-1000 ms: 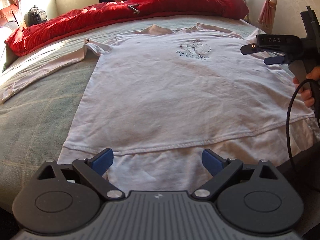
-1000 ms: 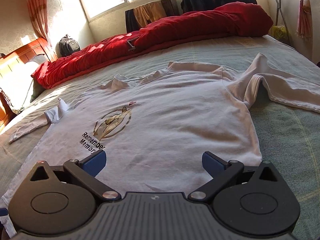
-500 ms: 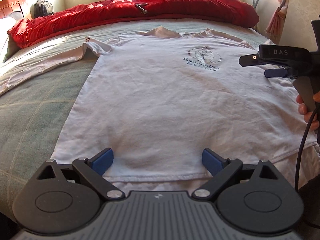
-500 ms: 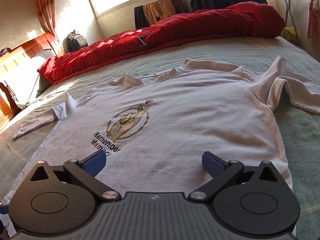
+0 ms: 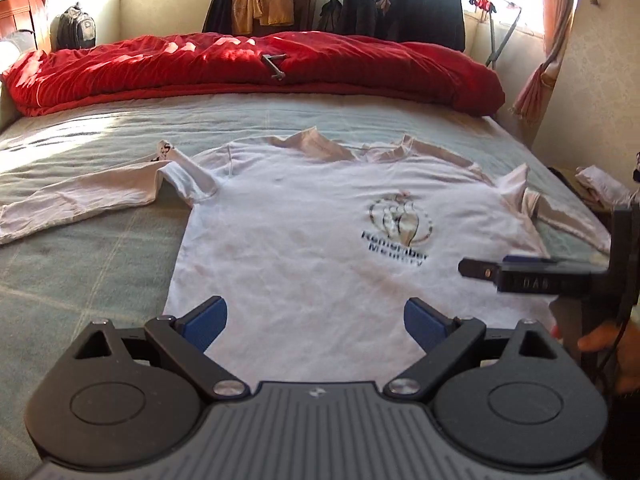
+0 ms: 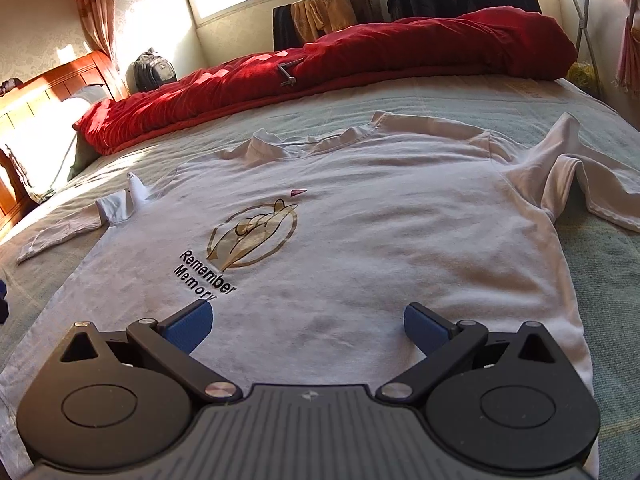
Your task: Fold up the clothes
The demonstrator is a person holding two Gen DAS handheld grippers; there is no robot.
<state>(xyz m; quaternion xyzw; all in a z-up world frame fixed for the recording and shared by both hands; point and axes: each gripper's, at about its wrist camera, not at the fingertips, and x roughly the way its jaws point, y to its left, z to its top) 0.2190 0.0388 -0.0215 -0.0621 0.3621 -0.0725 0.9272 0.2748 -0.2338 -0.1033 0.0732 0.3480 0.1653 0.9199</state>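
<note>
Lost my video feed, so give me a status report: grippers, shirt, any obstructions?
Left gripper open, empty. Right gripper open, empty. White shirt flat on bed, sleeves out, unfolded. Nothing on the shirt.

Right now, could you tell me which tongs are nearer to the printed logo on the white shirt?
Right. The right tongs hover with one blue tip at the printed logo's lettering; the left tongs sit further back, the logo off to their right.

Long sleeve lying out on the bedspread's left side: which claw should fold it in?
Left, probably. The left claw hangs open over the white shirt's left half, nearest that sleeve. The right claw, also open, sits toward the opposite bunched sleeve.
</note>
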